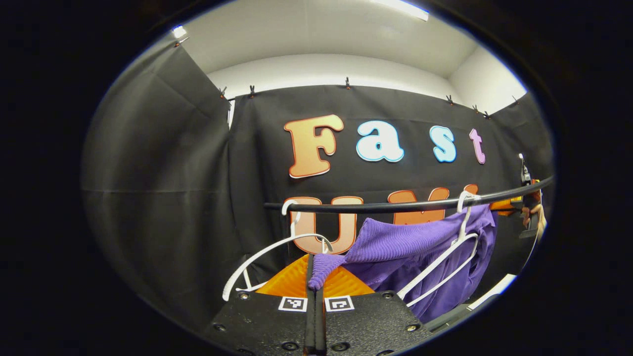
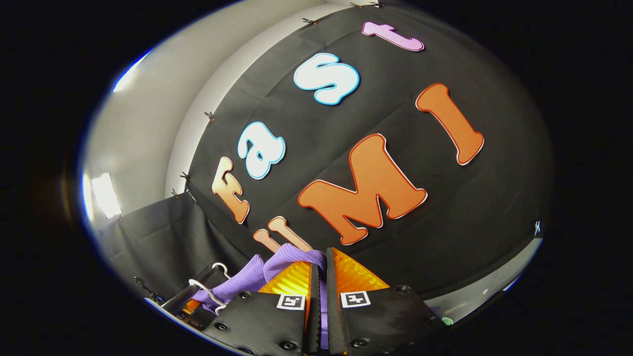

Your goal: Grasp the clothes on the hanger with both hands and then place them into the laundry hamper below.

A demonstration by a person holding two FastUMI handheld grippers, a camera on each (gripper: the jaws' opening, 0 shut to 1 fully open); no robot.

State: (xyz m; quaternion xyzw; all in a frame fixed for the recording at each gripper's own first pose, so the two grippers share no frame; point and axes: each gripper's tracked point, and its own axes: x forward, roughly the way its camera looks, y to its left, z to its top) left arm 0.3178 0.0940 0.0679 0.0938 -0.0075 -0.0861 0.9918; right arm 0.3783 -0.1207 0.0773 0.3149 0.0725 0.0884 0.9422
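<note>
Grasping looks done on both sides, so the step in hand is pulling the purple garment (image 1: 410,242) off its white hanger (image 1: 445,257). The left tool (image 1: 315,287) is closed on a corner of the knit cloth, pinched between both fingers. The right tool (image 2: 320,284) is likewise clamped on a fold of the garment (image 2: 277,267). The cloth hangs just under the black rail (image 1: 395,205), stretching from the hanger down to the left tool, beside a bare white hanger (image 1: 267,257) on the same rail. The next move likely calls for drawing the cloth clear of the hanger — both tools together — then lowering it to the hamper.
</note>
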